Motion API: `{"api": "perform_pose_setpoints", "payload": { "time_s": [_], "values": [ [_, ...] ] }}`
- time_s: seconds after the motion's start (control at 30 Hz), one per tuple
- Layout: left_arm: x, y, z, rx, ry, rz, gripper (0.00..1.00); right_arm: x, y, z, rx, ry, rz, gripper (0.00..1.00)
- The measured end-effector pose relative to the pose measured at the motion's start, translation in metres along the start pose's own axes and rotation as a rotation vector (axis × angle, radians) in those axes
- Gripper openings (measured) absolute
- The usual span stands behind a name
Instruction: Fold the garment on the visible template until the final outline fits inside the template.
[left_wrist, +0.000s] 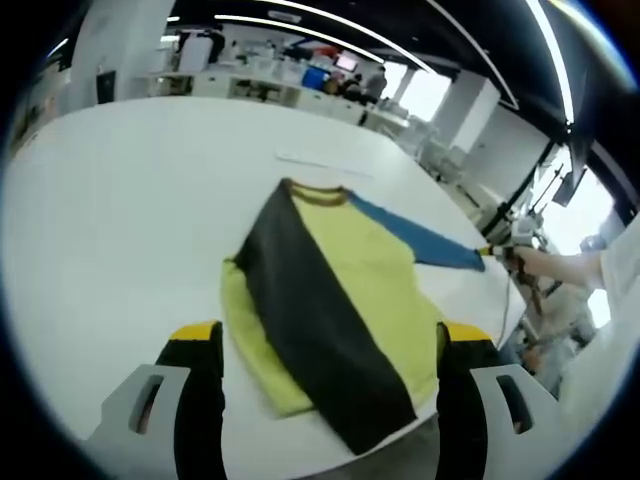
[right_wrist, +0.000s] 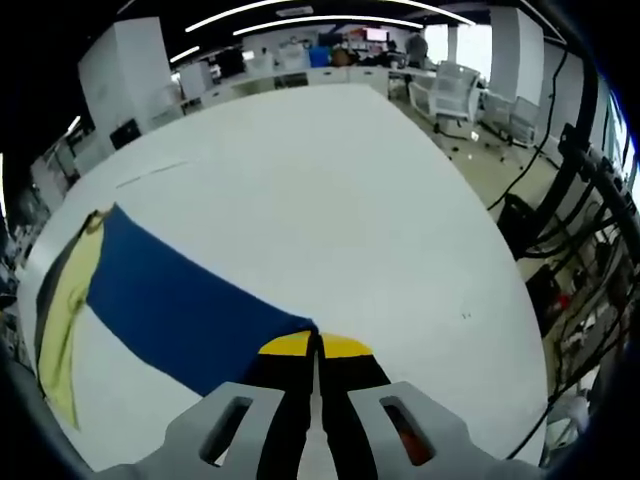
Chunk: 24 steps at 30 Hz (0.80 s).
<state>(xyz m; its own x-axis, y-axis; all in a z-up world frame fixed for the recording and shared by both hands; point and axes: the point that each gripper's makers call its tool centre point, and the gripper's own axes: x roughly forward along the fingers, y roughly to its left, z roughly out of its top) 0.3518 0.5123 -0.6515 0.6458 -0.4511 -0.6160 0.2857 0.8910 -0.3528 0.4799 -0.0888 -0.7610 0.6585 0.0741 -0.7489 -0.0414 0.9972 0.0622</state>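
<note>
No readable text or logos anywhere. Garment (left_wrist: 330, 300) lies flat on the white table (left_wrist: 120, 230): yellow body, black sleeve folded diagonally across it, blue sleeve (right_wrist: 180, 310) stretched out sideways. My left gripper (left_wrist: 328, 345) hovers above the near hem, jaws spread wide, holding nothing. My right gripper (right_wrist: 316, 345) has jaws pressed together, pinching the blue sleeve's cuff low over the table.

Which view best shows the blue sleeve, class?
The right gripper view: the blue sleeve lies stretched out large, its end pinched by the right tongs. The left gripper view shows it small and far off.
</note>
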Motion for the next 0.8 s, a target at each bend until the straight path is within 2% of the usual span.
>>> {"api": "perform_pose_setpoints", "payload": {
  "time_s": [0.43,0.8],
  "values": [
    [-0.001,0.000,0.002,-0.004,-0.007,-0.003,0.84,-0.002,-0.015,-0.004,0.022,-0.021,-0.030,0.01],
    [0.000,-0.004,0.003,0.000,-0.010,-0.015,0.84,-0.012,-0.013,-0.003,0.017,-0.036,-0.030,0.01]
  ]
}}
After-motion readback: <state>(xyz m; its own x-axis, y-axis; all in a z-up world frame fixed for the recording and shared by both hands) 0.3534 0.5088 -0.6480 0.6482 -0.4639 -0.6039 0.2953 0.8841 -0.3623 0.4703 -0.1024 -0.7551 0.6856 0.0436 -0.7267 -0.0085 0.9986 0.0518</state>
